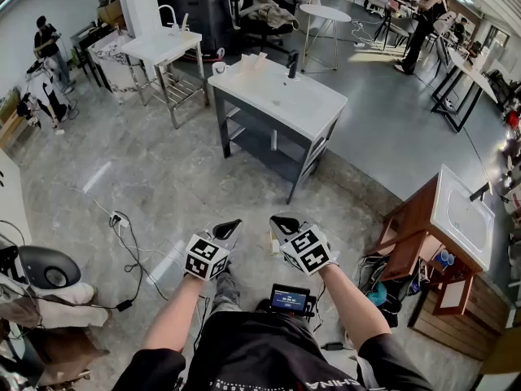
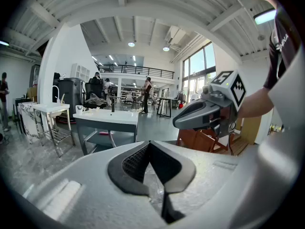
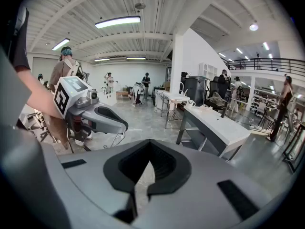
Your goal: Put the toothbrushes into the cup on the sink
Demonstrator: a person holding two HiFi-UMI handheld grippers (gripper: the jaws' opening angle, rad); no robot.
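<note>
The white sink [image 1: 281,94] on its dark grey stand is a few steps ahead of me. It has a black faucet [image 1: 292,63] and a white cup [image 1: 218,68] at its left end. Pale items [image 1: 252,60] lie near the cup, too small to tell as toothbrushes. My left gripper [image 1: 228,228] and right gripper [image 1: 283,223] hang side by side over the floor, both shut and empty. In the left gripper view the shut left gripper [image 2: 149,144] points at the sink [image 2: 107,116] and cup [image 2: 79,109]. In the right gripper view the right gripper [image 3: 150,144] faces the sink [image 3: 217,123].
A second white table [image 1: 163,46] with a tap stands at the back left. A wooden stand with a sink [image 1: 460,218] is at my right. Cables [image 1: 122,226] trail over the floor at left. People stand at the room's edges, and a round table [image 1: 324,12] is behind the sink.
</note>
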